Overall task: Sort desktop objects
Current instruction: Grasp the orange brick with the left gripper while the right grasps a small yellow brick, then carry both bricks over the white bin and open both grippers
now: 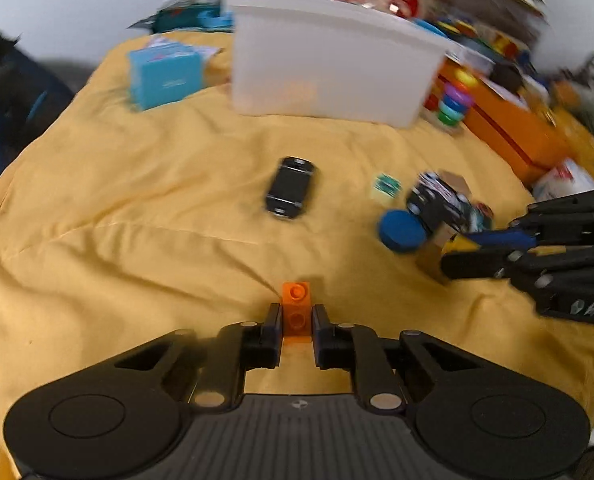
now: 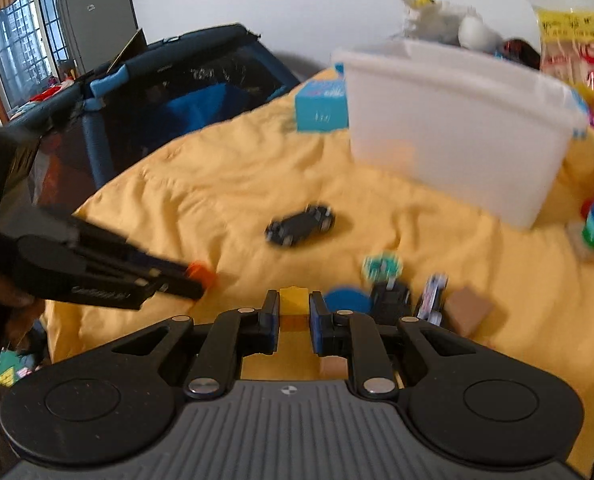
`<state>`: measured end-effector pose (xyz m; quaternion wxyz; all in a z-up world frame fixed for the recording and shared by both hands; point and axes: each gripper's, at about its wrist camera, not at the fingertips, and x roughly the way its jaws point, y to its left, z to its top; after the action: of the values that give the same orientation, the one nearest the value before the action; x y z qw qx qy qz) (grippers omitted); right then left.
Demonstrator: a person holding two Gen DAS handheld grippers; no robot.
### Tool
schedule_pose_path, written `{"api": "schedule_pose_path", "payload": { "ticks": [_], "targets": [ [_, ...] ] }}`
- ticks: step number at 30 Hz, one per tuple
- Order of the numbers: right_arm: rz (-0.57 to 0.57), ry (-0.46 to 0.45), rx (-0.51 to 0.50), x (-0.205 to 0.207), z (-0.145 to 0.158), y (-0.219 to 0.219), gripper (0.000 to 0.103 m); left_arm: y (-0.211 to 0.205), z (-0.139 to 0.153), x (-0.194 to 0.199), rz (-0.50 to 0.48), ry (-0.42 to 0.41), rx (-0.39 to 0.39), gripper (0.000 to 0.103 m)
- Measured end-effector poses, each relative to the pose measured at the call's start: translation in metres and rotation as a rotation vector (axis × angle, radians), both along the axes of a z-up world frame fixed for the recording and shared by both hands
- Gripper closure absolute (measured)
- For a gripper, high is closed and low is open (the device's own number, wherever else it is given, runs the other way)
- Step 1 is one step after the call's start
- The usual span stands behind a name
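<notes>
Gripping one brick per hand, I'm hovering both over the yellow cloth [image 1: 137,208] covering the tabletop. My left tongs [image 1: 295,320] are pinching an orange brick [image 1: 295,310] w/ its stud end poking forward past the tips; my right tongs [image 2: 293,312] are pinching a yellow brick [image 2: 294,300] the same way. Both views are motion-blurred, so finer detail is hard to tell.

Doing this step well, as I judge it: I'm keeping both pinches firm, carrying each brick up over the near rim of the white bin [image 1: 329,64] standing farther back on the cloth, and letting go only once inside, one hand at a time so the tongs aren't crowding each other.

Bin contents: an orange-ish smudge is showing through the translucent wall, but what it is I cannot tell; the inside isn't visible from here.

Lying loose on the cloth: a black toy car [image 1: 290,192] in the middle, a blue disc [image 1: 402,230] touching a small cluster of toys, a teal box [image 1: 165,76] just beside the bin's left, a ring stacker [image 1: 454,104] on its right.
</notes>
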<state>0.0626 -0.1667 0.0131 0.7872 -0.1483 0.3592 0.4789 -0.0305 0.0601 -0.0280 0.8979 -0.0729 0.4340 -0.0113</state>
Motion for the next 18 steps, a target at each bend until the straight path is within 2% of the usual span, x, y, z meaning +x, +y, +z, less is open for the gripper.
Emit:
{"api": "schedule_pose_path", "payload": {
  "ticks": [5,9,12,18],
  "targets": [
    [-0.016,-0.004,-0.089,-0.010,-0.026,-0.006,0.085,-0.003,0.001,0.002,-0.033,0.000,0.042,0.086],
    [-0.016,-0.023,-0.100,-0.015,-0.031,-0.006,0.086,-0.003,0.012,0.005,-0.043,-0.023,0.051,0.086],
    [-0.008,-0.078,-0.089,-0.016,-0.016,-0.003,0.086,-0.004,0.036,0.012,-0.054,-0.085,0.084,0.086],
    [-0.060,-0.198,0.039,0.004,0.042,-0.004,0.086,0.001,0.091,0.045,-0.103,-0.228,0.113,0.086]
  ]
}}
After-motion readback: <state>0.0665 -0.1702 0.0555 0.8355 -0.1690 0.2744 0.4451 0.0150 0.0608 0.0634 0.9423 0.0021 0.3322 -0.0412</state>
